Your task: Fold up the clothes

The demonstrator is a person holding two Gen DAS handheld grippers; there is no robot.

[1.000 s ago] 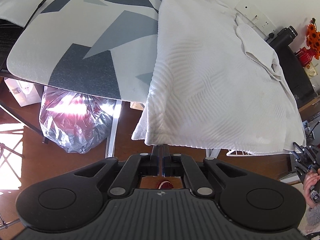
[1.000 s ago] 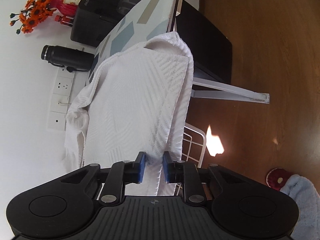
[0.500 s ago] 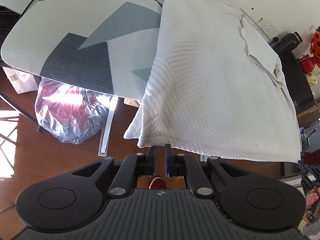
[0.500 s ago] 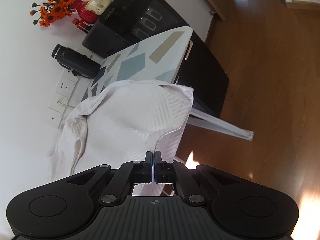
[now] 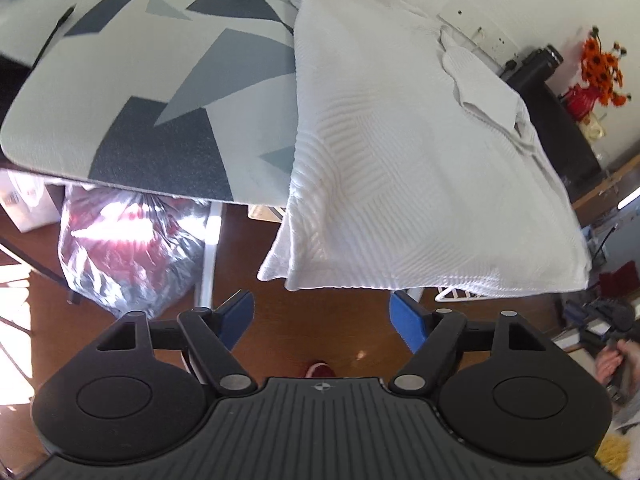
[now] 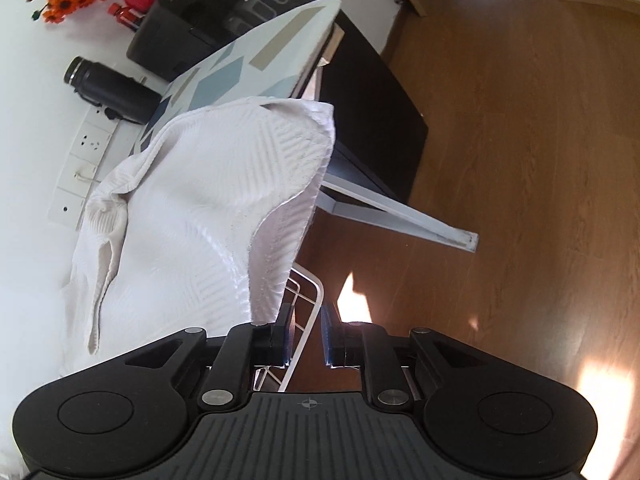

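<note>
Soft white garment (image 5: 420,160) draped over the ironing board (image 5: 132,92) (limp, light): pinch its hanging hem. The left hand-held gripper (image 5: 322,318) has just sprung wide and empty; the right hand-held gripper (image 6: 306,334) has just parted slightly, gripping nothing.

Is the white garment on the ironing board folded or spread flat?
Folded: the white garment lies doubled on the ironing board, two layered edges hanging over its front edge.

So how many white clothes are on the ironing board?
1: a white textured garment draped across the ironing board, its hem hanging over the near edge. More could be hidden in its folds or at the blurry far end.
</note>
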